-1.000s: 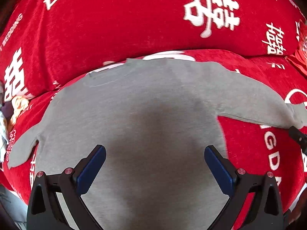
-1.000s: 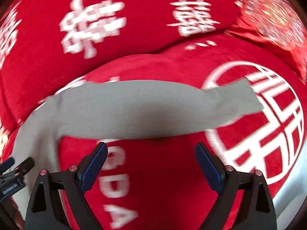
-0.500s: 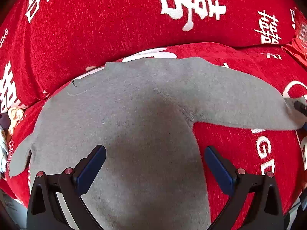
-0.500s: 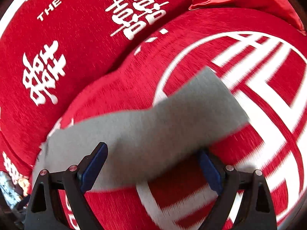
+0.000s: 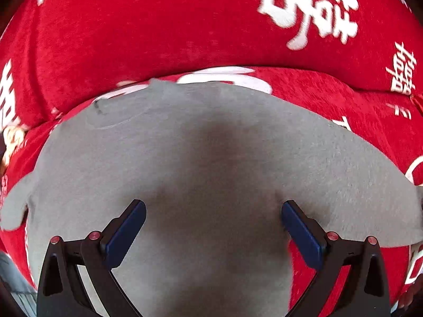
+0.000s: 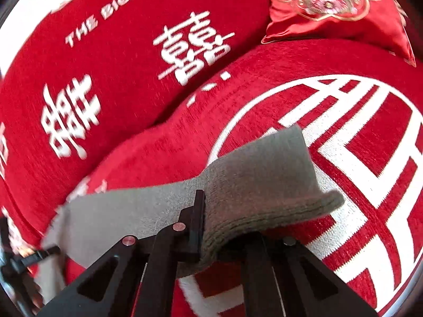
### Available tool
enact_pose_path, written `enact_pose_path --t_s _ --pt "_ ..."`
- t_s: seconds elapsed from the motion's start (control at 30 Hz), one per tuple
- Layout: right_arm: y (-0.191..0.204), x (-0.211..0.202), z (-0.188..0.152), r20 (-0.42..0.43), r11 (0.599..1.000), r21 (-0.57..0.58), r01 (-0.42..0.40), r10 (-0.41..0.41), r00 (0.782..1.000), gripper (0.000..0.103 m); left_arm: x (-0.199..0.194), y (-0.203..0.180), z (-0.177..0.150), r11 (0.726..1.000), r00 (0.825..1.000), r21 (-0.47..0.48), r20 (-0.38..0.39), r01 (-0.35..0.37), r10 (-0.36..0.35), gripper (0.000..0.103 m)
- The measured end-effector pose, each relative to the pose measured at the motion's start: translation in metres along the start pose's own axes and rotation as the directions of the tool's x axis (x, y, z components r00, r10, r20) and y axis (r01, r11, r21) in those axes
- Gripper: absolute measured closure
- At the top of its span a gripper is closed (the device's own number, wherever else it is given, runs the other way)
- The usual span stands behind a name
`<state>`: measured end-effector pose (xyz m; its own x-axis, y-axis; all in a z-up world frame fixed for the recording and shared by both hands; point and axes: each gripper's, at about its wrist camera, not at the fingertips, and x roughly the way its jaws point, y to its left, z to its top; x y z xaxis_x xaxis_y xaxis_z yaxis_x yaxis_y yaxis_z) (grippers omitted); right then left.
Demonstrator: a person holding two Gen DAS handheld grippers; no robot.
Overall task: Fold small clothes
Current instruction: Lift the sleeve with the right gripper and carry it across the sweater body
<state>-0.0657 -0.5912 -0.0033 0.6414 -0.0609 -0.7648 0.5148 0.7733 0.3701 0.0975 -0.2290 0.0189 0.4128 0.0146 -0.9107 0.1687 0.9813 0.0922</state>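
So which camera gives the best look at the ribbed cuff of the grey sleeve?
The right wrist view: the cuff fills its centre, ribbing visible, pinched in the shut right claw. The left wrist view shows mostly the shirt body; the sleeve runs off its right edge, cuff unseen.

Right hand-held gripper (image 6: 211,227) clamped on grey sleeve (image 6: 264,174), cuff end curling over red sofa cover (image 6: 343,66).

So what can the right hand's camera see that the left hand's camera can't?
Only the right wrist view shows the right gripper shut on the grey top's sleeve cuff, plus a shiny embroidered cushion and a big white circle pattern. Only the left wrist view shows the left gripper open over the top's body and its neckline. Both show the grey top on the red sofa cover.
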Motion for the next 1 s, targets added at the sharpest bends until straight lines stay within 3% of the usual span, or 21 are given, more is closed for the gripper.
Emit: enact_pose_path --t_s 0.1,0.2,0.33,0.4,0.43,0.47,0.5,0.7,0.87,1.0 --pt "-0.011 0.008 0.001 -0.036 0.998 0.057 -0.041 0.043 0.998 0.096 0.012 -0.016 0.004 0.999 1.0 0.052 -0.008 -0.012 0.013 0.0" --pt "-0.024 0.007 0.002 -0.041 0.995 0.094 -0.029 0.033 0.999 0.075 0.011 -0.022 0.005 0.996 0.999 0.076 0.028 -0.041 0.039 0.0" --pt "-0.028 0.009 0.004 -0.037 0.989 0.127 -0.072 0.078 0.996 0.067 0.006 -0.02 0.007 0.995 0.998 0.089 0.053 -0.038 0.033 0.0" --pt "-0.021 0.011 0.005 -0.049 0.994 0.094 -0.051 0.056 0.997 0.069 0.01 -0.02 0.006 0.996 0.999 0.082 0.039 -0.039 0.036 0.0" --pt "-0.018 0.013 0.006 -0.068 0.997 0.075 -0.036 0.041 0.997 0.084 0.01 -0.019 0.006 0.996 0.999 0.08 0.041 -0.036 0.033 0.0" --pt "-0.013 0.016 0.006 -0.093 0.998 0.056 -0.014 0.019 0.996 0.092 0.008 -0.018 0.007 0.996 0.999 0.082 0.041 -0.032 0.029 0.0" --pt "-0.01 0.015 0.006 -0.089 0.999 0.052 -0.004 0.008 0.996 0.094 0.005 -0.017 0.006 0.996 0.999 0.084 0.039 -0.023 0.02 0.0" --pt "0.024 -0.025 0.011 0.022 1.0 -0.026 -0.002 0.003 1.0 0.097 -0.011 -0.005 -0.002 0.996 0.996 0.087 0.084 -0.004 -0.003 0.0" --pt "0.06 -0.054 0.019 0.06 0.997 -0.068 -0.024 0.028 0.998 0.097 -0.018 0.015 -0.009 0.998 0.995 0.057 0.088 0.033 -0.038 0.0" --pt "0.101 -0.08 0.025 0.087 0.992 -0.106 -0.063 0.073 0.994 0.097 -0.004 0.032 -0.02 0.999 1.0 0.053 0.017 -0.006 0.005 0.0"
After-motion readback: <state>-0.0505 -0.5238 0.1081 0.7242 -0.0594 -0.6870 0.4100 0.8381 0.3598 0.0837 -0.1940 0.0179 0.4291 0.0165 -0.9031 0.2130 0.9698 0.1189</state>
